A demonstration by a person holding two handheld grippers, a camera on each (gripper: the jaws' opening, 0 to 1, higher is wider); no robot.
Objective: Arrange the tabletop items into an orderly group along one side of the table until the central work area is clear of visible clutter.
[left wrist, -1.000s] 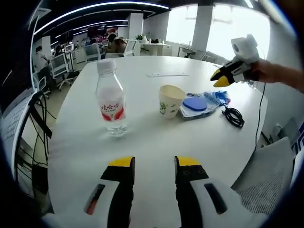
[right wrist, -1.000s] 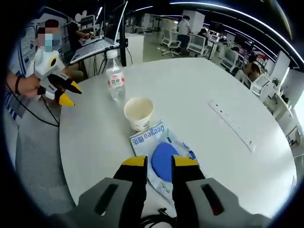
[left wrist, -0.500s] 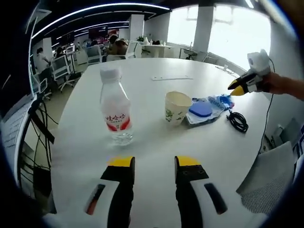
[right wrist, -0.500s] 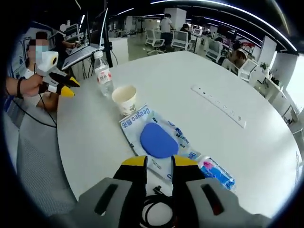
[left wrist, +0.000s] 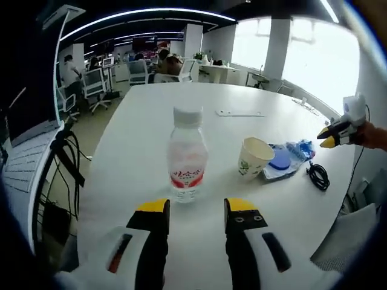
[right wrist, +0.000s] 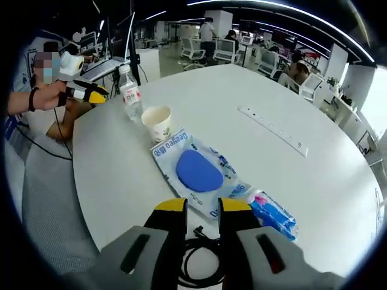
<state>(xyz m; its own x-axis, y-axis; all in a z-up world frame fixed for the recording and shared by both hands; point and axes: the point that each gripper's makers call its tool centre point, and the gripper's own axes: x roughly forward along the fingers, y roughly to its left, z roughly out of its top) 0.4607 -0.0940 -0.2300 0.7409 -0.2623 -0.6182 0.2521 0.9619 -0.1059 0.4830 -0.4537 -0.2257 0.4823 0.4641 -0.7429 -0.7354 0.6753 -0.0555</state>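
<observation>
A round white table (left wrist: 139,121) stands in an open office, with desk chairs (left wrist: 97,84) and seated people beyond its far edge and dark cables (left wrist: 66,163) hanging off its left side in the left gripper view. On the table, a clear water bottle (left wrist: 186,158) with a white cap and red label stands upright just ahead of the left gripper (left wrist: 193,208), whose yellow-tipped jaws are parted with nothing between them. To the bottle's right sits a paper cup (left wrist: 253,158), then a clear packet with a blue oval pad (right wrist: 198,171), a small blue wrapped pack (right wrist: 273,215), and a coiled black cable (right wrist: 202,260) at the table's near edge. A white power strip (right wrist: 273,130) lies well apart, farther across the table. The right gripper (right wrist: 199,208) hangs above the black cable, jaws slightly apart and empty, and a person's hand (right wrist: 51,96) holds the left gripper beside the bottle.
</observation>
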